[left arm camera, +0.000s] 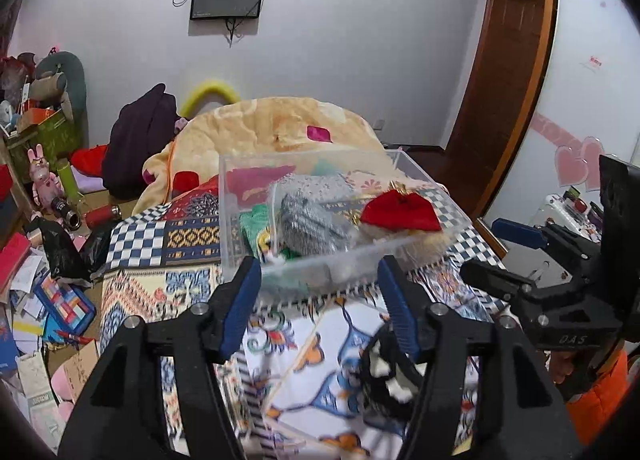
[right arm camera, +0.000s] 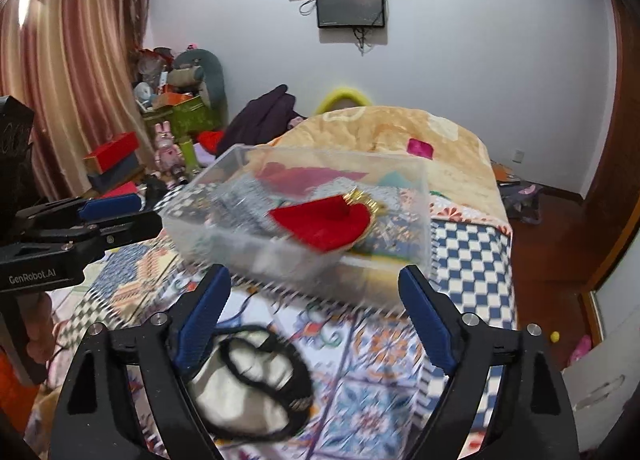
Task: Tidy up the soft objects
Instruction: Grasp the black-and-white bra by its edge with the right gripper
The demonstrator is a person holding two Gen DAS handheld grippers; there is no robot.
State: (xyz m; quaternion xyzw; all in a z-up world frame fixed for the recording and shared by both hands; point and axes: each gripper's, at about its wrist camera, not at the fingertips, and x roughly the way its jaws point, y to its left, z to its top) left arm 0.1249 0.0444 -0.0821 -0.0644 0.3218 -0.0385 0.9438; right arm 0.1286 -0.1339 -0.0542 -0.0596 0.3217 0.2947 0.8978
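A clear plastic box (left arm camera: 240, 188) (right arm camera: 420, 196) stands on the patterned bedspread. It holds a red pouch with gold trim (left arm camera: 400, 214) (right arm camera: 324, 224), a grey knitted piece (left arm camera: 312, 224) and green cloth (left arm camera: 254, 222). My left gripper (left arm camera: 318, 264) is open and empty just in front of the box. My right gripper (right arm camera: 314, 274) is open and empty, a little short of the box. A cream sleep mask with black edging (right arm camera: 248, 376) (left arm camera: 390, 374) lies on the bedspread below the right gripper's left finger.
A rolled beige blanket (left arm camera: 280, 124) (right arm camera: 400, 132) lies behind the box. The floor to the left is cluttered with boxes, papers and toys (left arm camera: 52, 300). The bed's right edge (right arm camera: 508, 272) drops to a wooden floor. A white drawer unit (right arm camera: 600, 384) stands at right.
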